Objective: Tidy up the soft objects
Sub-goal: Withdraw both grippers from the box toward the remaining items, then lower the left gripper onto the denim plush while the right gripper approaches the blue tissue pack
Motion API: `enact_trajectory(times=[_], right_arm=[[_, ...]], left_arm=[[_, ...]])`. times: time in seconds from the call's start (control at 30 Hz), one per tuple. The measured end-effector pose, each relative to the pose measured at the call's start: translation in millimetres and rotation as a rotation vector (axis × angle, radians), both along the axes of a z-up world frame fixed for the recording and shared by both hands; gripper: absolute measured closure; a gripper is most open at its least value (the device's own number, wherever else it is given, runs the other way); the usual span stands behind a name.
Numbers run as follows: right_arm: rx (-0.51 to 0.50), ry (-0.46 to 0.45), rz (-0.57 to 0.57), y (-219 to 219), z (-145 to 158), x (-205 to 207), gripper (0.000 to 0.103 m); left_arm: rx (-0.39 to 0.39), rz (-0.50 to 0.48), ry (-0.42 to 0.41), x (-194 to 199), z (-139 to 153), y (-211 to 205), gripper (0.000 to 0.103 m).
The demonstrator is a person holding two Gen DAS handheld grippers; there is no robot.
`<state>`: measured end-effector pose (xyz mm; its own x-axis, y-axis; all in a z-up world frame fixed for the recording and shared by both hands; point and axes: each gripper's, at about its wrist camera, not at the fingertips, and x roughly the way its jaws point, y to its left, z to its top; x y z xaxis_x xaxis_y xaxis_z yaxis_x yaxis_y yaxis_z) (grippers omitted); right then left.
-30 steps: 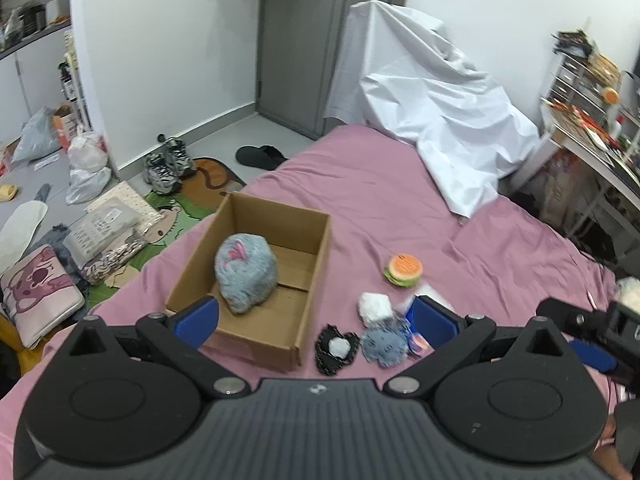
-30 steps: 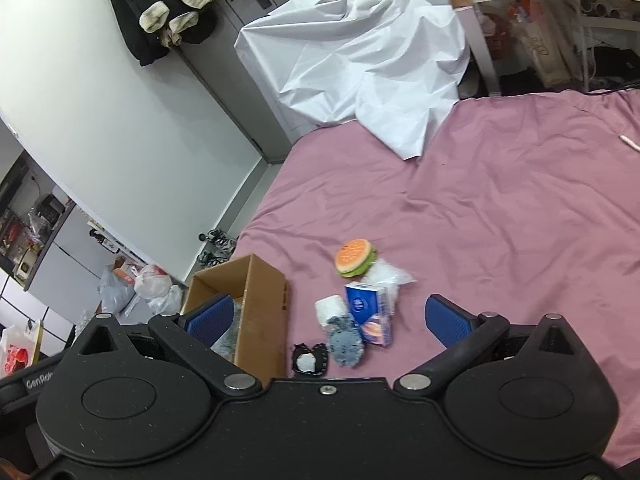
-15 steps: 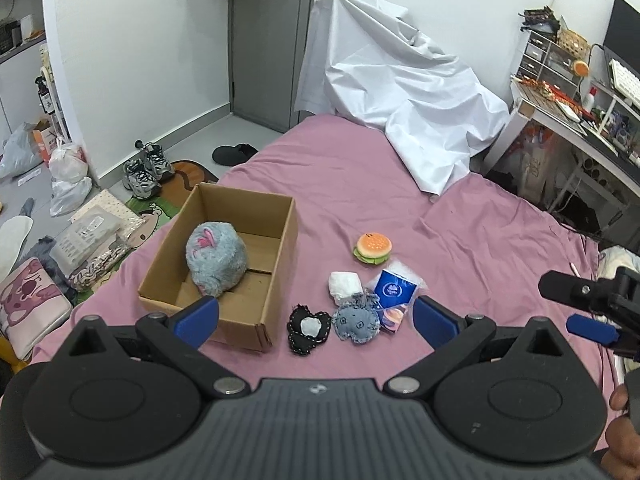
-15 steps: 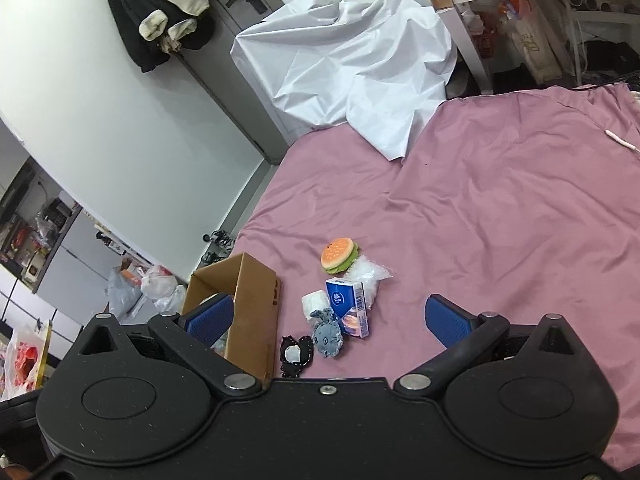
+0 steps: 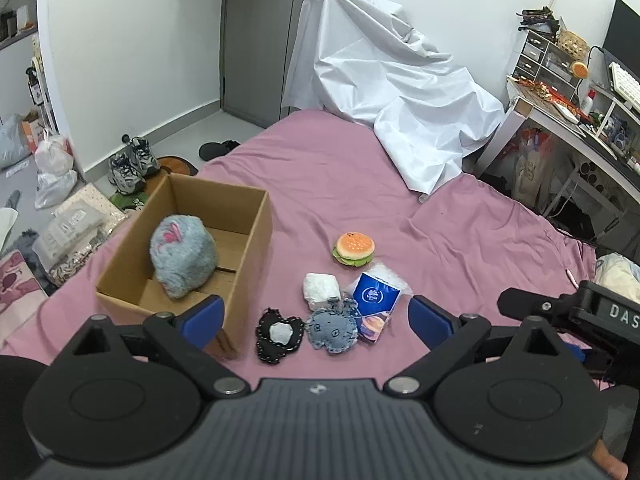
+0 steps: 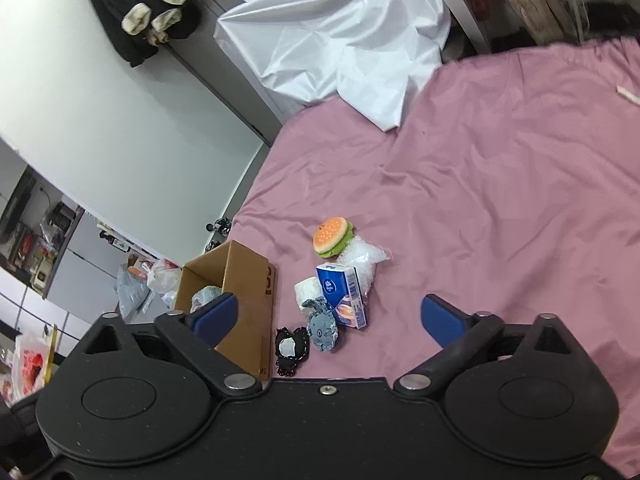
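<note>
A cardboard box stands on the pink bed and holds a grey fluffy plush. Right of it lie a black heart-shaped pad, a blue denim plush, a white soft lump, a blue tissue pack, a clear plastic bag and a burger plush. My left gripper is open and empty, above the pile. My right gripper is open and empty, held above the same pile; the box is at its left.
A white sheet covers something at the bed's far end. A desk with clutter stands at the right. Shoes, bags and packets lie on the floor at the left. The right gripper's body shows in the left wrist view.
Both grippers have drawn back and up from the pile, so the box and soft things look smaller and farther. Both stay open and empty. Nothing on the bed moved.
</note>
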<state>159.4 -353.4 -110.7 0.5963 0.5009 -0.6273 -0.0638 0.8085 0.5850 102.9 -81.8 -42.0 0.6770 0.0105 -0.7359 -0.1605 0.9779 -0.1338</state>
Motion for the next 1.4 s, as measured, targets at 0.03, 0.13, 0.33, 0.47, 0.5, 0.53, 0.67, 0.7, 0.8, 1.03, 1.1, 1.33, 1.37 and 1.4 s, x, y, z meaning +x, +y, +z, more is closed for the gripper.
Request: enact_trajectory(times=[0.03, 0.13, 0.33, 0.47, 0.5, 0.53, 0.67, 0.7, 0.8, 1.03, 1.1, 1.33, 1.37, 1.4], right_arm=[[0.012, 0.016, -0.003, -0.4, -4.0, 2.8, 0.011], [0.051, 0.055, -0.007, -1.5, -16.1, 10.4, 0.018], [0.083, 0.115, -0.03, -1.1, -32.7, 24.0, 0.027], [0.095, 0.126, -0.039, -0.3, -37.7, 32.1, 0.028], [0.096, 0.129, -0.038, 0.4, -38.4, 33.4, 0.028], [0.096, 0.132, -0.038, 0.7, -39.1, 35.0, 0.028], [0.102, 0.149, -0.033, 4.9, -45.6, 43.3, 0.029], [0.102, 0.152, -0.03, 6.4, -47.0, 45.1, 0.03], [0.102, 0.146, -0.022, 12.4, -50.9, 52.1, 0.033], [0.104, 0.173, 0.01, 27.1, -69.6, 67.9, 0.041], [0.103, 0.181, 0.019, 30.6, -74.3, 73.3, 0.041], [0.09, 0.198, 0.016, 35.3, -83.3, 90.2, 0.04], [0.09, 0.2, 0.018, 36.0, -84.6, 91.6, 0.04], [0.09, 0.198, 0.02, 36.8, -85.9, 92.0, 0.04]], left_arm=[[-0.006, -0.002, 0.007, 2.6, -3.6, -1.2, 0.009], [-0.033, -0.003, 0.037, 11.9, -17.0, -3.9, 0.015], [-0.108, 0.032, 0.108, 31.8, -49.1, -3.2, 0.03], [-0.147, 0.057, 0.141, 44.0, -69.1, -3.6, 0.031], [-0.151, 0.065, 0.147, 46.8, -73.5, -3.9, 0.031], [-0.153, 0.072, 0.155, 49.7, -77.2, -4.0, 0.031], [-0.172, 0.078, 0.18, 58.5, -92.7, -6.1, 0.031], [-0.173, 0.08, 0.184, 60.1, -96.4, -6.4, 0.031], [-0.188, 0.093, 0.203, 66.1, -109.4, -4.9, 0.031], [-0.235, 0.131, 0.211, 79.2, -133.1, 4.7, 0.037], [-0.259, 0.14, 0.216, 82.7, -140.0, 7.4, 0.037], [-0.279, 0.145, 0.241, 92.8, -162.3, 6.2, 0.037], [-0.279, 0.145, 0.247, 94.1, -166.1, 6.0, 0.037], [-0.278, 0.146, 0.253, 95.3, -169.5, 5.8, 0.037]])
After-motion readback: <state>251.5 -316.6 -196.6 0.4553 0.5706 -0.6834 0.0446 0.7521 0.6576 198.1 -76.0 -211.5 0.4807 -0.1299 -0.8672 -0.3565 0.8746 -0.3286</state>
